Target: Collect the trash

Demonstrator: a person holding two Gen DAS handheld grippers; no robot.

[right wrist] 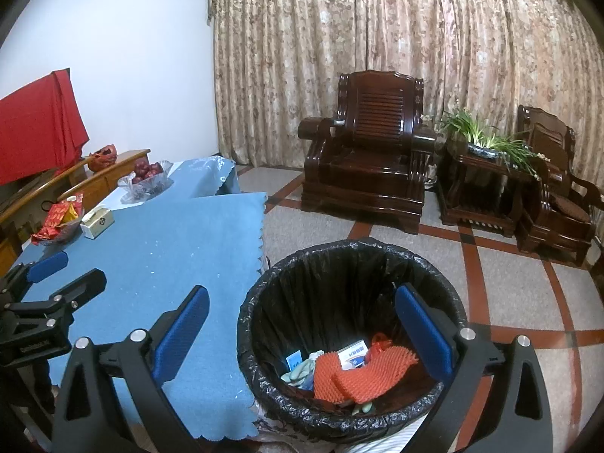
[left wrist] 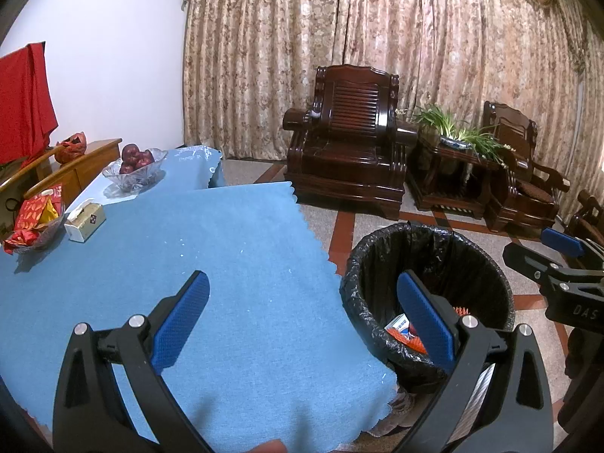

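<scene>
A round bin lined with a black bag [right wrist: 264, 302] [left wrist: 355, 264] stands on the floor beside the table's right edge. Inside lie orange foam netting [right wrist: 362, 373], a small white and blue box [right wrist: 353, 355] and a pale green wad [right wrist: 302, 370]. My right gripper [right wrist: 302, 324] hangs open over the bin's near left rim, nothing between its blue pads. My left gripper [left wrist: 302, 313] is open and empty above the blue tablecloth [left wrist: 226, 249] at the table's right edge. The right gripper [left wrist: 558, 260] also shows at the right of the left wrist view.
On the table's far left sit a glass bowl of red apples [left wrist: 136, 166], a glass dish of red and yellow packets [left wrist: 32, 222] and a tissue box [left wrist: 85, 221]. Dark wooden armchairs [right wrist: 370, 166], a side table with a plant [right wrist: 487, 151] and curtains stand behind.
</scene>
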